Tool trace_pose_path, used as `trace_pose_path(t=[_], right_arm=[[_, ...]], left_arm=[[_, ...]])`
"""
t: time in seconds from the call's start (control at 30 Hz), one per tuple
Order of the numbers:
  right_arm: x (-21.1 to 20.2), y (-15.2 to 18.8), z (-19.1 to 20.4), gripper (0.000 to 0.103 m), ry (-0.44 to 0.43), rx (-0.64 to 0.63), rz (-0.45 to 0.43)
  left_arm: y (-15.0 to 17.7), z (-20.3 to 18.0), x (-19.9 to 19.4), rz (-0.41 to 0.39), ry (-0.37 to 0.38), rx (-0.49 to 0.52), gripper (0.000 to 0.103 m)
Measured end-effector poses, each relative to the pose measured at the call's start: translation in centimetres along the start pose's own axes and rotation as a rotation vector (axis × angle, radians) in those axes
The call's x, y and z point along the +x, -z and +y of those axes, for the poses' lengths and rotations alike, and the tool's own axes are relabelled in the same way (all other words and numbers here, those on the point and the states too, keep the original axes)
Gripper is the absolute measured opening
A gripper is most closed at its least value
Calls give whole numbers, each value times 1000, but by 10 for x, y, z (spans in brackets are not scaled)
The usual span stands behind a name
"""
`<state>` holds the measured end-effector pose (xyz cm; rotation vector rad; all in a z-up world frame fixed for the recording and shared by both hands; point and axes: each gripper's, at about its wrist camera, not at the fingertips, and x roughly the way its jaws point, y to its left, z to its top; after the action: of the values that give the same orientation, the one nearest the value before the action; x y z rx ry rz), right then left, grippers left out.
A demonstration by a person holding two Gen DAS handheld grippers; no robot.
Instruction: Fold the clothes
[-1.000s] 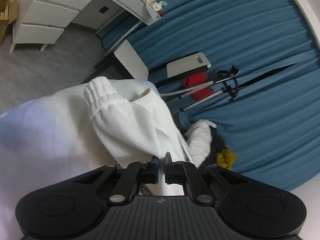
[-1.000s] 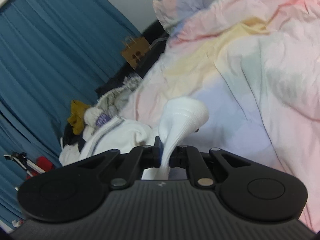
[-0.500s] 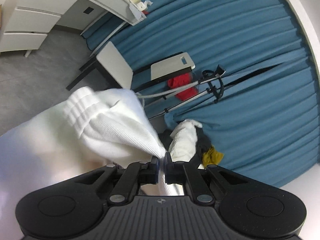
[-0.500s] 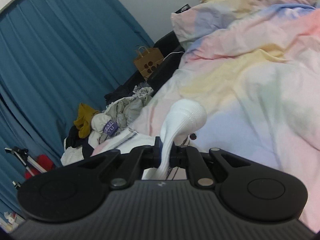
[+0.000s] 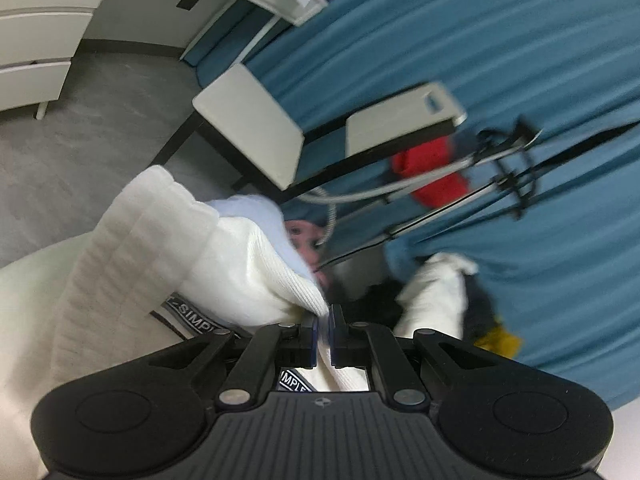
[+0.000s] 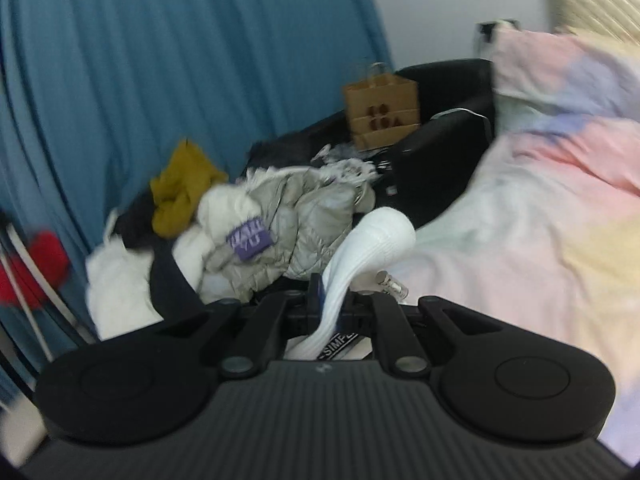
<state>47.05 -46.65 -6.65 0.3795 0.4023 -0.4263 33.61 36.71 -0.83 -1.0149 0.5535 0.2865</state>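
I hold one white knit garment [image 5: 168, 264] with a ribbed band and a black "SIMPLE" label strip, lifted in the air. My left gripper [image 5: 324, 330] is shut on a fold of it, and the cloth drapes to the left and below. My right gripper [image 6: 332, 300] is shut on another part of the white garment [image 6: 376, 236], whose ribbed end sticks up past the jaws. The label strip [image 6: 338, 348] shows under the right jaws.
A pile of clothes [image 6: 256, 228] with a mustard piece and a grey jacket lies by the blue curtain [image 6: 160, 60]. A bed with pastel bedding [image 6: 540, 216] is at right. A brown paper bag [image 6: 382, 116] stands behind. White chair [image 5: 256, 128], tripod and drawers are in the left view.
Both grippers have lifted and swung with the garment. The right view has turned from the bed toward the clothes pile and curtain. The label strip now shows at the left gripper.
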Motion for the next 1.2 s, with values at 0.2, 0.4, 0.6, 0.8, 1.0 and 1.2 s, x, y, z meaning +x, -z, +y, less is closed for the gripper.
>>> trace_pose_path(t=[0.2,0.4,0.6,0.8,1.0,1.2], right_arm=[[35,15,-11,13,-68,16,72],[1,13,-55,46,-244,205,98],[-78,41,-116,79,-314,423,74],[-121,99,-176,79,-230,656,145],[-85,122,-186,79,-299,793,277],[-52,99,-156,66,-263,652,126]], left_arm=[[-1,7,64,63,-45,89,11],[8,13,9,44,86,145,60],[72,42,-85,55,208,45,86],[140,103,-102,209,155,-217,100],[136,116,-70,178,170,-333,99],[117,98,-41,45,99,-293,81]])
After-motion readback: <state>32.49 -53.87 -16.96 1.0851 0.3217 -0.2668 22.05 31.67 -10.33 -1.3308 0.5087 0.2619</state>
